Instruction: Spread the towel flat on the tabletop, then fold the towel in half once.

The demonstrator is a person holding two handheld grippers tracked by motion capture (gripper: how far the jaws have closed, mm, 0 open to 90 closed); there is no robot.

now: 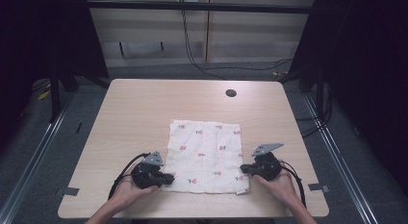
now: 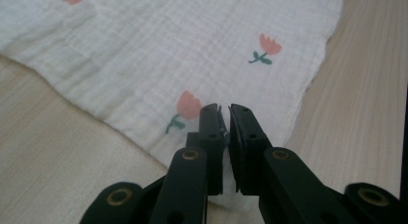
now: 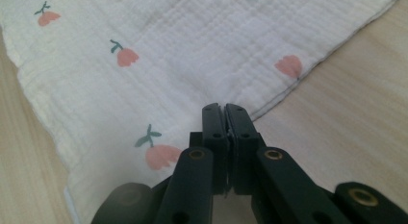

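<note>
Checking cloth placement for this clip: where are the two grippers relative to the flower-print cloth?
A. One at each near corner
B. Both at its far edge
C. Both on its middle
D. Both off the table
A: in the high view the left gripper and the right gripper sit at the near corners of the cloth.
</note>
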